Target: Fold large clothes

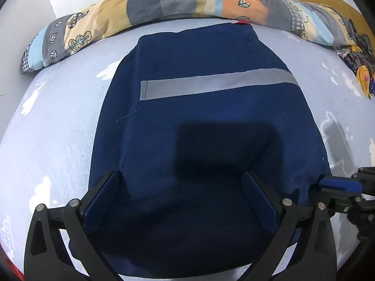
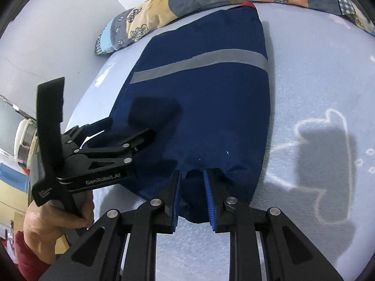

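Note:
A navy garment [image 1: 199, 117] with a grey reflective stripe [image 1: 211, 83] lies folded on the pale blue bed sheet [image 1: 46, 140]. My left gripper [image 1: 180, 182] is open wide, its fingers resting over the garment's near edge. My right gripper [image 2: 192, 175] is shut on the garment's [image 2: 199, 105] near right corner, with cloth bunched between the pads. The right gripper also shows at the right edge of the left wrist view [image 1: 339, 187]. The left gripper shows in the right wrist view [image 2: 131, 128], held by a hand.
A patchwork quilt roll [image 1: 164, 7] lies along the far edge of the bed against a white wall. A wooden headboard [image 1: 328, 0] and a dark patterned cloth [image 1: 361, 53] are at the far right. Bare sheet [image 2: 316, 93] lies right of the garment.

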A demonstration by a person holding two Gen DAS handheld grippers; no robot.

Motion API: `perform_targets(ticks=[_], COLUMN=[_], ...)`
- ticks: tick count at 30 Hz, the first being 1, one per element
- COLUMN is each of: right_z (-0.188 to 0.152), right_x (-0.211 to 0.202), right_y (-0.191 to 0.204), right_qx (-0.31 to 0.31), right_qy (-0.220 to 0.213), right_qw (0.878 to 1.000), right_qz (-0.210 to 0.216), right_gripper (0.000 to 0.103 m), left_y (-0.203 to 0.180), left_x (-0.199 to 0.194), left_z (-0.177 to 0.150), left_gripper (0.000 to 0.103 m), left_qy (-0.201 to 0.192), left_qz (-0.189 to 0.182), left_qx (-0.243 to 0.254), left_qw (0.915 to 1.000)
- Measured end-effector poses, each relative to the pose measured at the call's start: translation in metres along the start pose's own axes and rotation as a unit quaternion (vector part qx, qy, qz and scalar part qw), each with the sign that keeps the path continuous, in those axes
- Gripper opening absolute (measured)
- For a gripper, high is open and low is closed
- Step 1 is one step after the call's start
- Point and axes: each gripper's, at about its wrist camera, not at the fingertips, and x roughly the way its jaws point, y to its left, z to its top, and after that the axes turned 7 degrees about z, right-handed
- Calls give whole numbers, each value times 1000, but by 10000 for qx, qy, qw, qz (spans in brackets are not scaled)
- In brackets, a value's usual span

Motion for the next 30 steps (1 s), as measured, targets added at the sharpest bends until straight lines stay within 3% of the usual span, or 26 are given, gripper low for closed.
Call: perform_targets(ticks=[4,7,17,30], right_z=[1,4,11,9], right_x=[-21,-33,-20,-5], right_y=[4,4,-5,-3], right_qx=[-102,-218,-70,-119], right_qy=[-280,-573,-475,-306], right_qw=[9995,9978,9985,9989], right_qz=[50,-233,-281,-323], right_gripper=[25,26,26,28], left_y=[-1,-3,-12,-11], left_x=[-2,-6,-14,-13], left_z=[2,0,-2,-4], left_gripper=[103,103,103,103], left_qy=[-31,-115,-350,-287], left_qz=[41,91,226,245], left_qx=[-2,46,406,393], left_qw=[10000,9999,9983,9985])
